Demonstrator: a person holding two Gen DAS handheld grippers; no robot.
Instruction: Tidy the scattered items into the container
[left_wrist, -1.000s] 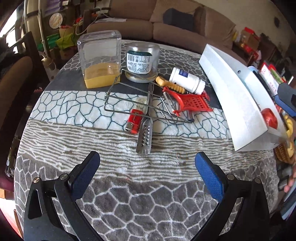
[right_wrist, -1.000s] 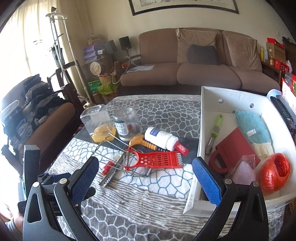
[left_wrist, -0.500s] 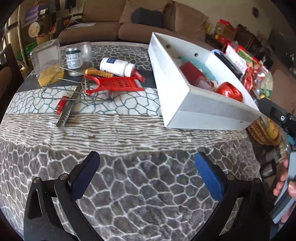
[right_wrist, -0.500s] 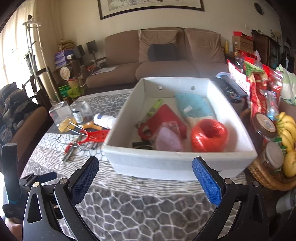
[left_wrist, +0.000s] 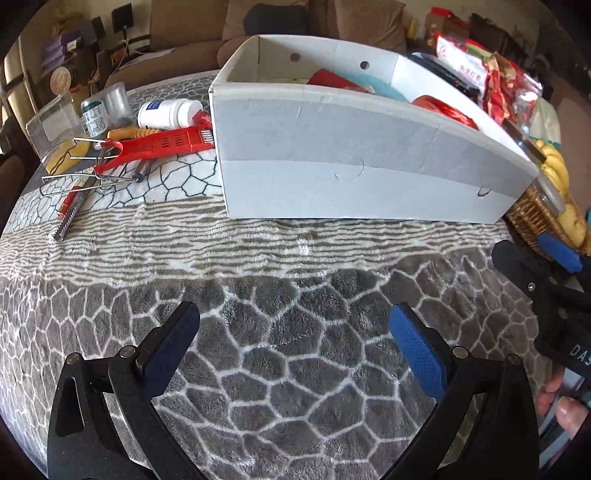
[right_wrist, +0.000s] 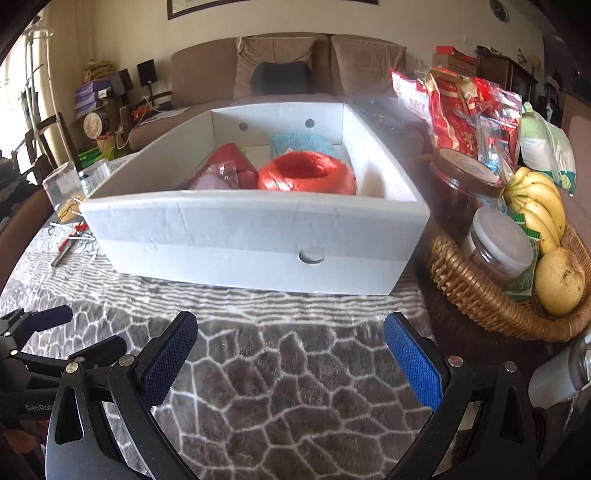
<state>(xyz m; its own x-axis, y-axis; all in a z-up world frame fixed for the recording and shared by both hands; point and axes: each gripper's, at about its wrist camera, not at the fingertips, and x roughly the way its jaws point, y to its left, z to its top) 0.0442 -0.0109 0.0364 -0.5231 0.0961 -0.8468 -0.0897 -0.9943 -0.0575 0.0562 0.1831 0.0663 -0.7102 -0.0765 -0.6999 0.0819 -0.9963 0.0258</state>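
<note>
A white cardboard box (left_wrist: 351, 147) (right_wrist: 258, 236) stands on the table and holds a red twine ball (right_wrist: 306, 175), a red item and a teal cloth (right_wrist: 303, 142). Left of the box lie scattered items: a red grater (left_wrist: 159, 147), a white pill bottle (left_wrist: 166, 112), a wire tool (left_wrist: 85, 181), a metal grater (left_wrist: 68, 221), a glass jar (left_wrist: 105, 109) and a clear container (left_wrist: 55, 129). My left gripper (left_wrist: 293, 336) is open and empty over the grey blanket, in front of the box. My right gripper (right_wrist: 290, 343) is open and empty, also before the box.
A wicker basket (right_wrist: 491, 291) with bananas (right_wrist: 535, 206), a pear and jars sits right of the box. Red snack bags (right_wrist: 458, 107) stand behind it. A patterned blanket (left_wrist: 258, 295) covers the round table. A sofa (right_wrist: 295, 66) is behind.
Both grippers swung right and drew back from the scattered items. The box now fills the middle of both views. Both stay open and empty.
</note>
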